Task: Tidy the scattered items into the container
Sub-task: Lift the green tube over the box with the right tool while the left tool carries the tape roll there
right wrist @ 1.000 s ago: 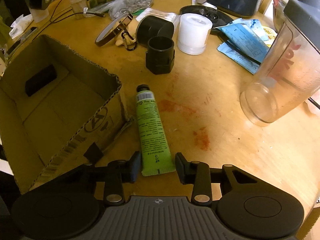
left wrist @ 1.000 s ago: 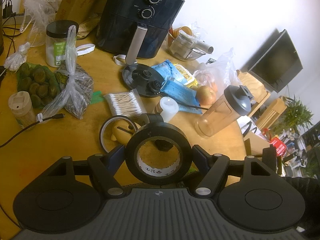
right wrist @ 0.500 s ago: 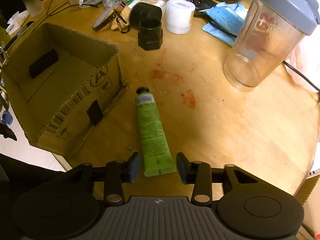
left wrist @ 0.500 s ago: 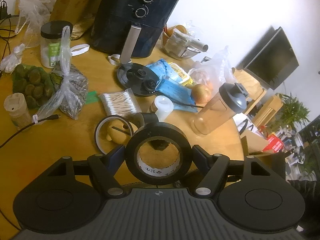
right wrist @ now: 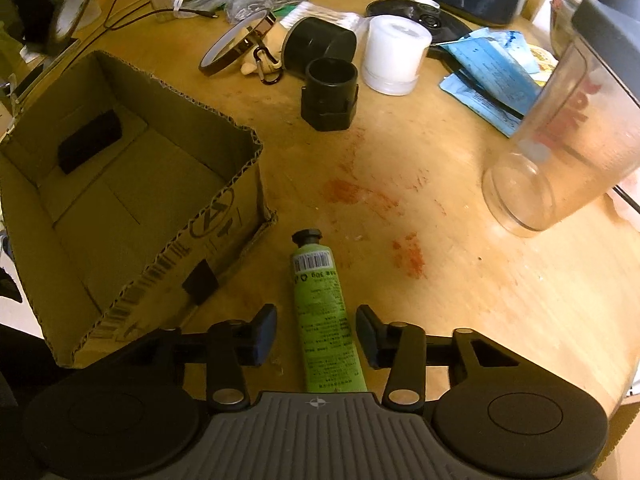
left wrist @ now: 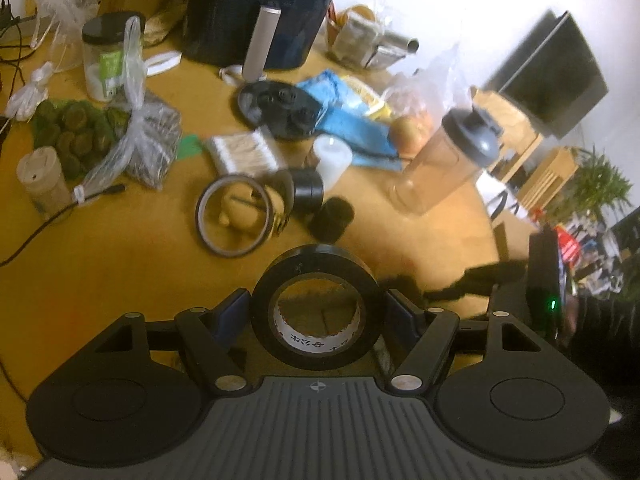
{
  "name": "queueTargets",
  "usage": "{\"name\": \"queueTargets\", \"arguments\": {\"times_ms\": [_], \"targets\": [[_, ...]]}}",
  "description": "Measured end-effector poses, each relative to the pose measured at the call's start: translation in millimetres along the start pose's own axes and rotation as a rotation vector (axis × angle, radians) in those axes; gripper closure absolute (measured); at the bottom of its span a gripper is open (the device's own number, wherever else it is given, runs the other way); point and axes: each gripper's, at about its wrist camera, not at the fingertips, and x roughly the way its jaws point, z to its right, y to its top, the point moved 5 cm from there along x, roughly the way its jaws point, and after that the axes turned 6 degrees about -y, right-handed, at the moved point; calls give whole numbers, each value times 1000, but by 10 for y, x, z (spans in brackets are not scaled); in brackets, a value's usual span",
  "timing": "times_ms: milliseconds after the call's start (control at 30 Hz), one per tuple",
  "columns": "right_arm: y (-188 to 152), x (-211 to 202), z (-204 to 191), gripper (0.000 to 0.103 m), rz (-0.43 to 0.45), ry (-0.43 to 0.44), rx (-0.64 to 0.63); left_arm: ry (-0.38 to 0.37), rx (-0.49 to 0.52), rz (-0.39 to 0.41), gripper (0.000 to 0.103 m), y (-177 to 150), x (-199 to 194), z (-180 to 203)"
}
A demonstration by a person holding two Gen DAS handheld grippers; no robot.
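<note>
A black tape roll (left wrist: 316, 258) stands upright between the pads of my left gripper (left wrist: 316, 308), which is shut on it above the table. In the right wrist view a green tube (right wrist: 316, 280) with a black cap lies on the wooden table, just right of the open cardboard box (right wrist: 244, 148). My right gripper (right wrist: 316, 320) straddles the tube's lower half. Its jaws are closing, with a gap showing on each side of the tube. A black block (right wrist: 90, 146) lies inside the box.
Beyond the tube stand a black pipe fitting (right wrist: 330, 94), a black cap (right wrist: 320, 46), a white jar (right wrist: 394, 58) and a brown tape ring (right wrist: 236, 42). A clear shaker bottle (right wrist: 560, 140) stands at the right. Bags, cotton swabs and an air fryer (left wrist: 260, 12) crowd the far side.
The right gripper pulled back from the table, then came in again, and the tube now reaches deeper between its jaws. The left gripper tilted slightly, still holding the tape roll.
</note>
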Motion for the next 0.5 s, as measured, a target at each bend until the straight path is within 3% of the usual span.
{"name": "queueTargets", "arguments": {"times_ms": [167, 500], "targets": [[20, 41, 10, 73, -25, -3, -5, 27, 5, -40, 31, -127, 38, 46], [17, -39, 33, 74, -42, -26, 82, 59, -6, -85, 31, -256, 131, 113]]}}
